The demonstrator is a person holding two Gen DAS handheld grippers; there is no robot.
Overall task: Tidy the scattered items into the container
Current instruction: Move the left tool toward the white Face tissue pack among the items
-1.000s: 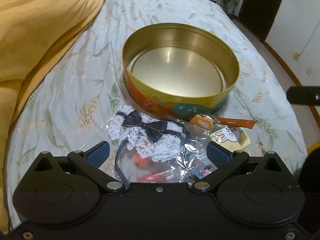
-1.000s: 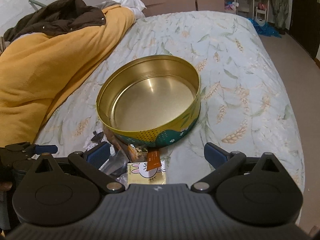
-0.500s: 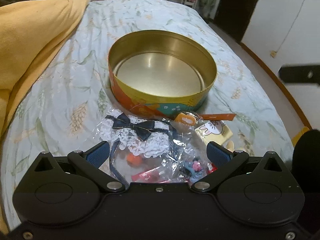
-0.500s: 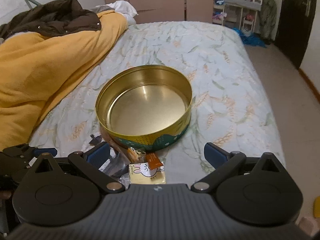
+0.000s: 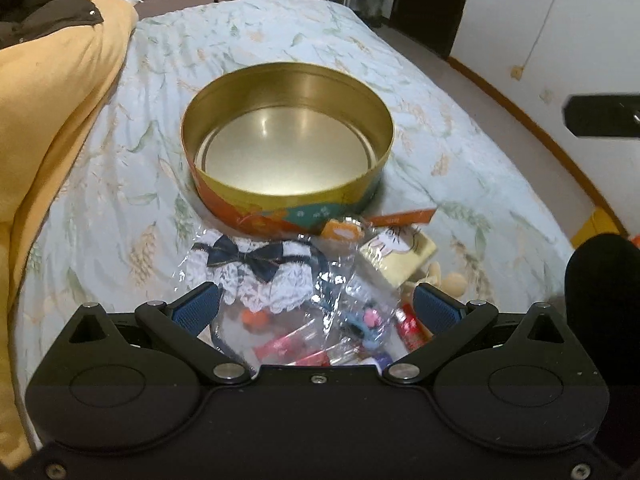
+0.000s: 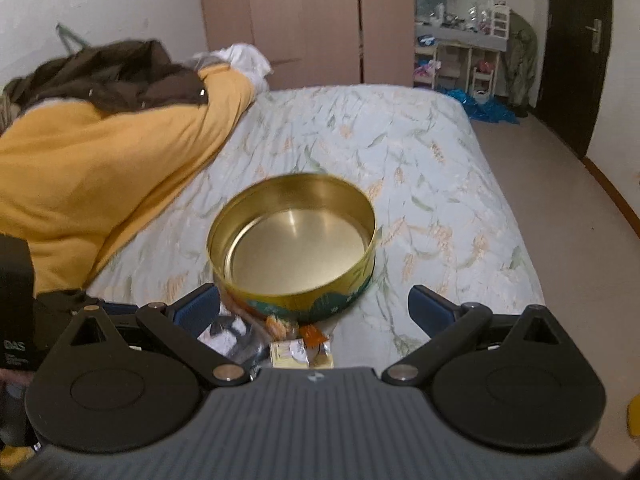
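Observation:
A round gold tin (image 5: 288, 152) stands empty on the bed; it also shows in the right wrist view (image 6: 294, 246). Scattered items lie in front of it: a clear bag with a lace bow (image 5: 260, 264), an orange candy (image 5: 340, 232), a yellow rabbit packet (image 5: 398, 246), an orange sachet (image 5: 408, 216) and small toys (image 5: 368, 320). My left gripper (image 5: 316, 304) is open above the bag. My right gripper (image 6: 314, 306) is open, held back from the tin, above the rabbit packet (image 6: 294, 354).
A yellow blanket (image 6: 100, 168) with a dark coat (image 6: 120, 76) lies along the bed's left side. The bed's right edge drops to the floor (image 6: 580, 216). Wardrobes (image 6: 304, 20) and a cluttered shelf (image 6: 464, 52) stand at the back.
Both grippers have pulled back and up from the tin, so it looks smaller and farther off. Both stay open and nothing on the bed has moved.

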